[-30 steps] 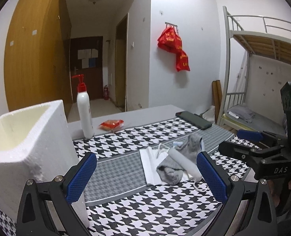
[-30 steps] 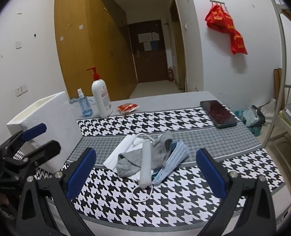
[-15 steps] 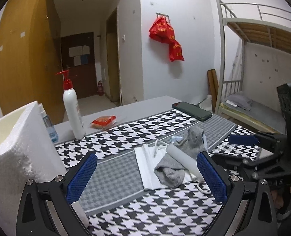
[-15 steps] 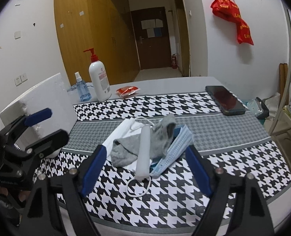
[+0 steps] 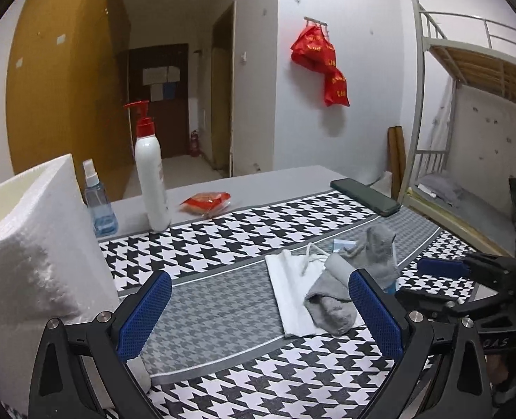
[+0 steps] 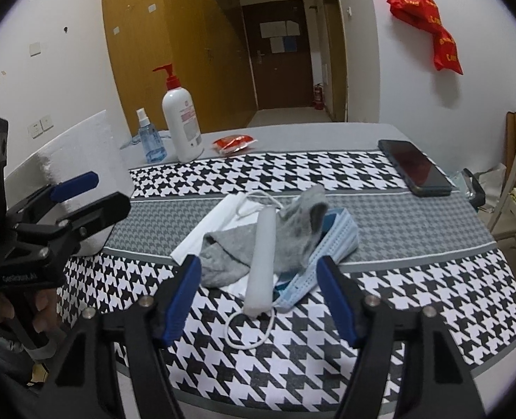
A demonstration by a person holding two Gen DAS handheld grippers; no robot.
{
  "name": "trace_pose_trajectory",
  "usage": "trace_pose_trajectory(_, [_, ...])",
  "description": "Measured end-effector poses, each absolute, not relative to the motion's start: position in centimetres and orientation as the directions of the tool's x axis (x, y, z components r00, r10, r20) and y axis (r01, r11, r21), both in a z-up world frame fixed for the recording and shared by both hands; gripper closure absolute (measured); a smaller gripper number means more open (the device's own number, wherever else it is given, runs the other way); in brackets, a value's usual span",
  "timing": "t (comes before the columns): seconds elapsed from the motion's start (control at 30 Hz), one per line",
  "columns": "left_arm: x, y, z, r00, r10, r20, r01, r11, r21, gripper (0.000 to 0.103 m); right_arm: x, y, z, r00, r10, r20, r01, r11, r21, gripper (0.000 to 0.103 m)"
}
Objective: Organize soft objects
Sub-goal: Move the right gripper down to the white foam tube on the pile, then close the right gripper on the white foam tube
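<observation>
You are bringing your right gripper [image 6: 258,300] down on the heap of soft things in the middle of the checked tablecloth [image 6: 414,300]. Its jaws have just been closing and are now standing partly open, pressing on nothing. The white roll [image 6: 263,262] is lying straight ahead, its near end between the blue fingertips [image 6: 182,296], and its long axis is running away from you, in line with the fingers. Under it the grey sock [image 6: 292,234] is sprawling leftward, with the blue mask [image 6: 331,248] to the right. Your left gripper [image 5: 258,317] is hanging wide open and empty, with the heap off to its right, so your right hand is the nearer. The foam box [image 5: 31,251] is standing at the far left.
</observation>
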State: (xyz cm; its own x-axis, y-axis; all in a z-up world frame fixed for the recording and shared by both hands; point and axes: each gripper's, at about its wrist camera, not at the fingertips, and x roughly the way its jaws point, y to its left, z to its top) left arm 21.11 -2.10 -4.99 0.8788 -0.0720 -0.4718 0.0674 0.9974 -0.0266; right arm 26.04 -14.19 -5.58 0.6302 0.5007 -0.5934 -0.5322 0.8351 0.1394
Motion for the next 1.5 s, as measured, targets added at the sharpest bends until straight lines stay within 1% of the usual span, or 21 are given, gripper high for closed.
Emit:
trace_pose_trajectory(0.03, [21.1, -2.2, -4.9, 0.878, -0.075, -0.472, 0.071, 0.997, -0.026, 0.001, 26.1, -14.0, -5.7, 0.623, 0.505, -0.597, -0.538, 0.831, 0.142, 0.034])
trace_pose_trajectory(0.07, [21.0, -2.5, -4.7, 0.879, -0.081, -0.470, 0.078, 0.997, -0.028, 0.001, 26.2, -13.8, -5.8, 0.615, 0.511, -0.601, -0.544, 0.826, 0.146, 0.041])
trace_pose_trajectory(0.17, [20.9, -3.3, -4.5, 0.876, -0.116, -0.468, 0.110, 0.993, -0.041, 0.001, 26.5, -13.4, -6.4, 0.594, 0.511, -0.621, -0.555, 0.819, 0.143, 0.046])
trace_pose_trajectory(0.3, [21.6, -4.0, -4.8, 0.869, -0.118, -0.481, 0.120, 0.992, -0.028, 0.001, 27.0, -13.2, -6.8, 0.580, 0.506, -0.639, -0.554, 0.819, 0.147, 0.052])
trace_pose_trajectory(0.37, [22.2, -4.0, -5.2, 0.856, -0.135, -0.498, 0.130, 0.991, -0.045, 0.001, 27.1, -13.0, -7.0, 0.571, 0.506, -0.646, -0.560, 0.816, 0.144, 0.061])
trace_pose_trajectory(0.47, [22.7, -4.0, -5.7, 0.847, -0.147, -0.510, 0.135, 0.989, -0.061, 0.001, 27.3, -12.7, -7.4, 0.560, 0.494, -0.665, -0.561, 0.817, 0.134, 0.069])
trace_pose_trajectory(0.57, [23.0, -3.9, -6.1, 0.839, -0.173, -0.516, 0.150, 0.985, -0.087, 0.001, 27.6, -12.6, -7.7, 0.552, 0.484, -0.679, -0.559, 0.819, 0.130, 0.071])
trace_pose_trajectory(0.77, [23.6, -3.8, -7.1, 0.815, -0.217, -0.537, 0.166, 0.976, -0.143, 0.001, 28.1, -12.5, -8.3, 0.541, 0.464, -0.702, -0.557, 0.823, 0.114, 0.071])
trace_pose_trajectory(0.97, [23.1, -4.0, -7.2, 0.811, -0.225, -0.540, 0.176, 0.974, -0.142, 0.001, 28.6, -12.1, -9.1, 0.539, 0.433, -0.722, -0.553, 0.829, 0.085, 0.071])
trace_pose_trajectory(1.17, [23.0, -3.6, -7.4, 0.803, -0.229, -0.550, 0.167, 0.973, -0.161, 0.001, 28.9, -12.4, -9.0, 0.532, 0.441, -0.723, -0.551, 0.829, 0.100, 0.072])
trace_pose_trajectory(1.2, [23.0, -3.6, -7.4, 0.804, -0.230, -0.548, 0.166, 0.972, -0.165, 0.001, 28.9, -12.4, -8.9, 0.533, 0.440, -0.723, -0.547, 0.831, 0.102, 0.074])
trace_pose_trajectory(1.23, [22.9, -3.5, -7.4, 0.805, -0.231, -0.547, 0.164, 0.972, -0.169, 0.001, 29.1, -12.5, -8.8, 0.537, 0.437, -0.722, -0.541, 0.835, 0.103, 0.082])
trace_pose_trajectory(1.33, [22.8, -3.5, -7.3, 0.808, -0.233, -0.542, 0.163, 0.971, -0.174, 0.001, 29.0, -12.6, -8.4, 0.538, 0.452, -0.712, -0.555, 0.825, 0.104, 0.086])
trace_pose_trajectory(1.5, [22.9, -3.4, -7.3, 0.805, -0.238, -0.543, 0.162, 0.969, -0.184, 0.001, 28.5, -13.0, -7.3, 0.544, 0.483, -0.686, -0.566, 0.815, 0.126, 0.086])
